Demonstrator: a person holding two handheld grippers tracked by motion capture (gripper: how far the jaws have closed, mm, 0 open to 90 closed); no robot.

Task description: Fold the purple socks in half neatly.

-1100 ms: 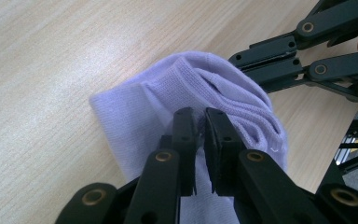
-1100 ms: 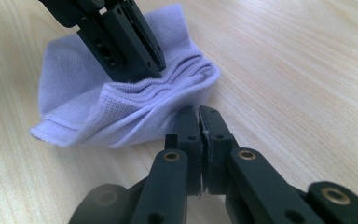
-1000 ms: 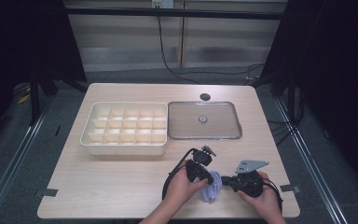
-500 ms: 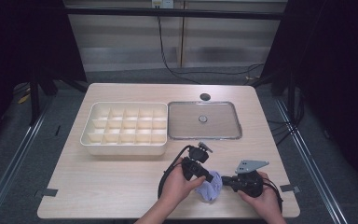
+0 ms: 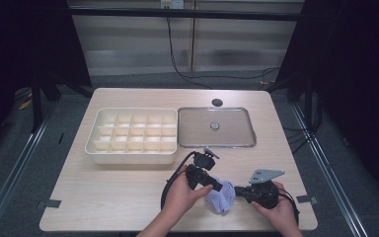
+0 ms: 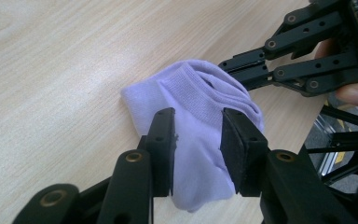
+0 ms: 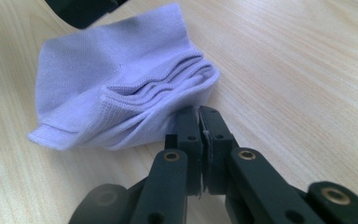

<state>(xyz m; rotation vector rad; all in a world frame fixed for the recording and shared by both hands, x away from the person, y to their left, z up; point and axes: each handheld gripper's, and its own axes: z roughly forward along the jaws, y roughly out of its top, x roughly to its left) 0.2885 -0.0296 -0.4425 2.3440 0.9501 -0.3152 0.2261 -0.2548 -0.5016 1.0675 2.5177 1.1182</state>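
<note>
Folded lilac sock (image 6: 196, 116) lies on the table (image 5: 103, 197) between both tools: right tool (image 7: 199, 119) clamped on its layered edge, left tool (image 6: 196, 140) (jaws just opening, part-wide) astride its opposite end, pads apparently released

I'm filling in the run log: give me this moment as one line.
left gripper: jaws just opening, sock between them | right gripper: shut on sock edge | sock on table | divided box, tray: untouched
</note>
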